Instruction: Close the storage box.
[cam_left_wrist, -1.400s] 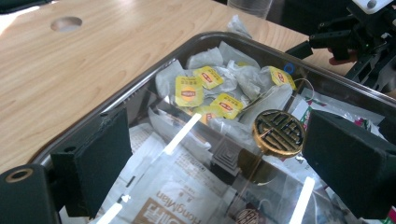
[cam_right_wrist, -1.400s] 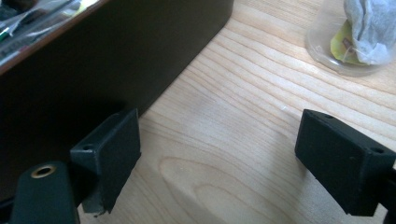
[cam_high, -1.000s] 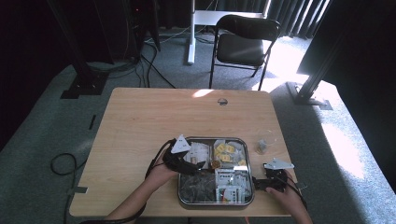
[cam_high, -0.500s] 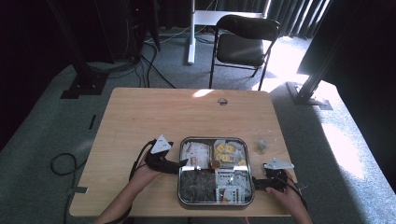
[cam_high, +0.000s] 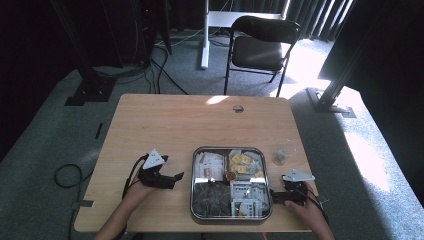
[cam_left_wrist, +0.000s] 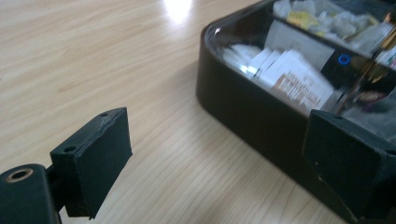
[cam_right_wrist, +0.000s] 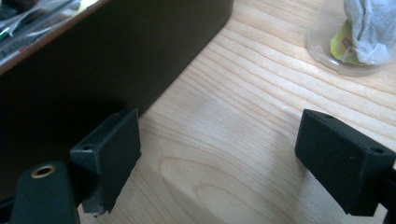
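Observation:
A metal tray (cam_high: 192, 186) with rounded corners lies near the table's front edge, holding several sachets and packets (cam_high: 244, 163). My left gripper (cam_high: 176, 177) sits low over the wood just left of the tray, open and holding nothing. In the left gripper view the open jaws frame bare table (cam_left_wrist: 154, 140), with the tray's dark wall (cam_left_wrist: 252, 116) and white packets (cam_left_wrist: 292, 79) to the right. My right gripper (cam_high: 273, 196) rests beside the tray's right front corner, also open and empty. In the right gripper view the tray wall (cam_right_wrist: 93, 60) stands at the left.
A small clear cup (cam_high: 281, 156) with a tea bag in it stands right of the tray, and in the right gripper view the cup (cam_right_wrist: 355, 32) is ahead to the right. A folding chair (cam_high: 260, 47) stands beyond the table. Bare wood spreads across the table's far half.
My left gripper has moved left, from over the tray's left part to the table beside it, and sunk a little. The right gripper has stayed still.

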